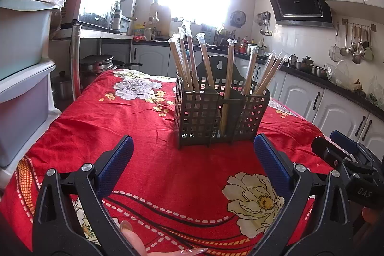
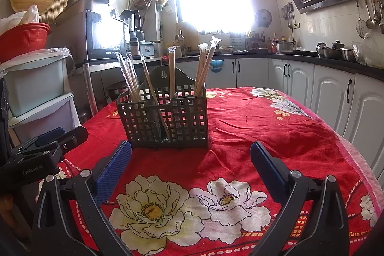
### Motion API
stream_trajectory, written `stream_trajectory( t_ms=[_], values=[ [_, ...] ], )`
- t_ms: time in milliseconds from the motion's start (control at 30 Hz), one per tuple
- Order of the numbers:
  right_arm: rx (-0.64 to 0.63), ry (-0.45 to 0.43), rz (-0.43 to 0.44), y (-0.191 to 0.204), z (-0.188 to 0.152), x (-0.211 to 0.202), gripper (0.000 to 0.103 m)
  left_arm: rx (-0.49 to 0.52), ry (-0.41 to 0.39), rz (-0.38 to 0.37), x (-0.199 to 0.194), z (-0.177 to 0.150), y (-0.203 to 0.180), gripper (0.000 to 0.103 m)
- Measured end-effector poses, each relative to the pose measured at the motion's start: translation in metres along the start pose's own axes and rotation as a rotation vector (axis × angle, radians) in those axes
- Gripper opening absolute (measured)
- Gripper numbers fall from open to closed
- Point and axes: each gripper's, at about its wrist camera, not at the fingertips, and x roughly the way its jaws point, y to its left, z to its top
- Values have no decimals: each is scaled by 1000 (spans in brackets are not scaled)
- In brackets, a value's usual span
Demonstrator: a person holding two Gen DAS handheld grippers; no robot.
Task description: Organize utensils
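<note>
A dark perforated utensil holder stands upright on a red floral tablecloth. Several wrapped chopstick pairs stand in its compartments. My left gripper is open and empty, just short of the holder's front. The right wrist view shows the same holder with the chopsticks, ahead and slightly left of my right gripper, which is open and empty. Each gripper's body shows at the edge of the other's view: the right one, the left one.
Stacked plastic drawers and a red basket stand left of the table. White kitchen cabinets and a dark counter with pots run along the right. Ladles hang on the wall.
</note>
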Motion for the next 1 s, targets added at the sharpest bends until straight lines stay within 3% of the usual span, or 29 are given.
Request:
stream_trajectory(
  t_ms=[1000],
  values=[
    [10, -2, -7, 0, 0, -3, 97, -4, 3, 2, 0, 0, 1, 93]
  ],
)
